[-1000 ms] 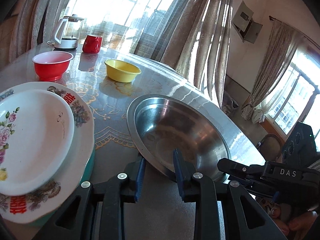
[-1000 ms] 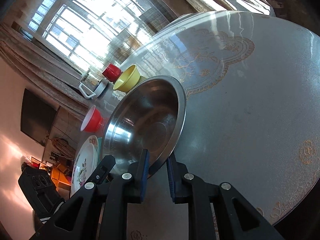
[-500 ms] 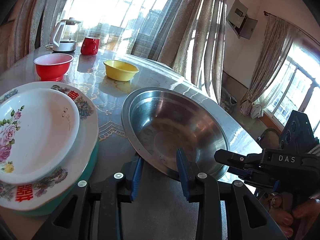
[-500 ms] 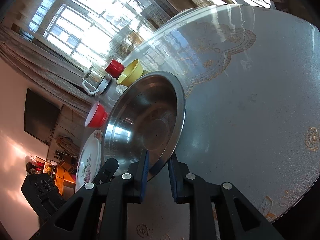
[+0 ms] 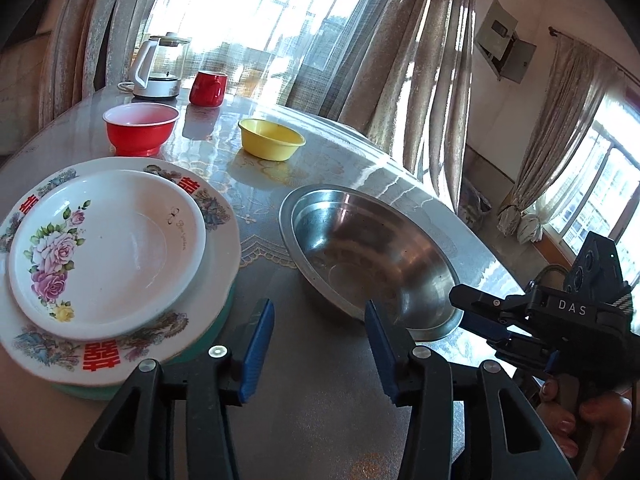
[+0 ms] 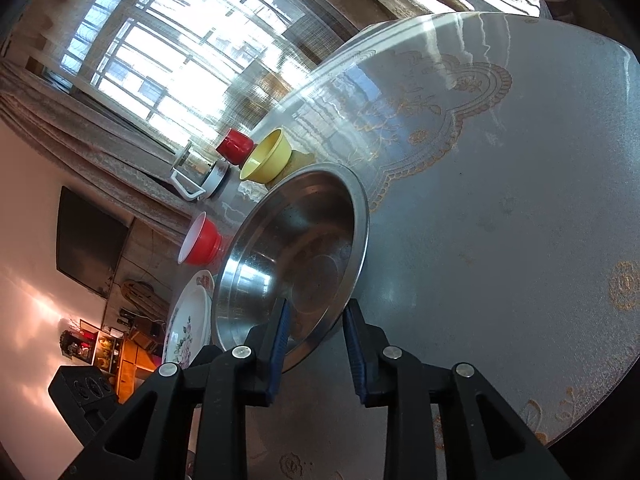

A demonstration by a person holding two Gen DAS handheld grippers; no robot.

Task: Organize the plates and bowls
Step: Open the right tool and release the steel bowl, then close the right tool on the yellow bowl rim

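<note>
A wide steel bowl sits on the table to the right of a stack of plates. In the stack, a small floral plate lies on a larger plate with red characters. My left gripper hovers just short of the steel bowl's near rim. Its jaws are opening and only tabletop lies between them. My right gripper straddles the steel bowl at its rim, one pad inside and one outside. Its jaws are also opening and stand off the rim. It also shows in the left wrist view as the right gripper.
A red bowl and a yellow bowl stand further back. Behind them are a red mug and a kettle. The table's edge curves just right of the steel bowl. A hand holds the right gripper.
Both grippers' jaws have widened. The left gripper, which straddled the steel bowl's rim, has drawn back off it. The right gripper has stayed at the rim.
</note>
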